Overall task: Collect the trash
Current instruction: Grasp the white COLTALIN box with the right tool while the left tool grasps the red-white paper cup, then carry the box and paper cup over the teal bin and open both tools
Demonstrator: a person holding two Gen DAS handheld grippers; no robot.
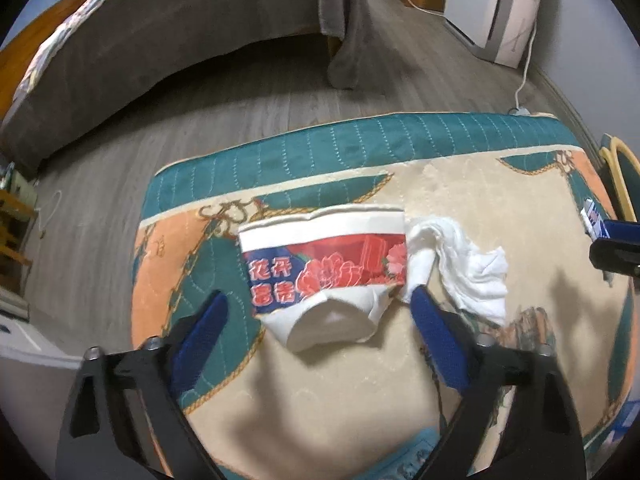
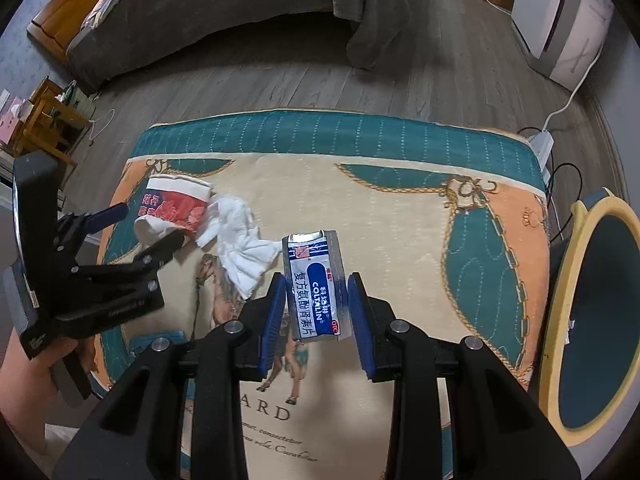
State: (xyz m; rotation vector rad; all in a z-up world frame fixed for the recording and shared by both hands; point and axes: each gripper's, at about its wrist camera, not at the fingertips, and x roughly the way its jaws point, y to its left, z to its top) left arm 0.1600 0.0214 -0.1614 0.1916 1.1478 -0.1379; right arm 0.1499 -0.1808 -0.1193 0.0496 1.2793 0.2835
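The left gripper (image 1: 320, 312) has its fingers (image 1: 204, 328) parted around a crushed paper cup (image 1: 324, 264) on the mat (image 2: 400, 200), not pressing yet, likely poised to grasp. A crumpled white tissue (image 1: 460, 264) lies beside it. The right gripper (image 2: 316, 316) clamps a flattened blue-and-white medicine box (image 2: 314, 288), probably bound for the yellow-rimmed bin (image 2: 560, 320).

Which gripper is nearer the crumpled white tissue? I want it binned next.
Left. The left gripper straddles the crushed paper cup, one finger beside the tissue. The right gripper is shut on the medicine box, off to the tissue's side.
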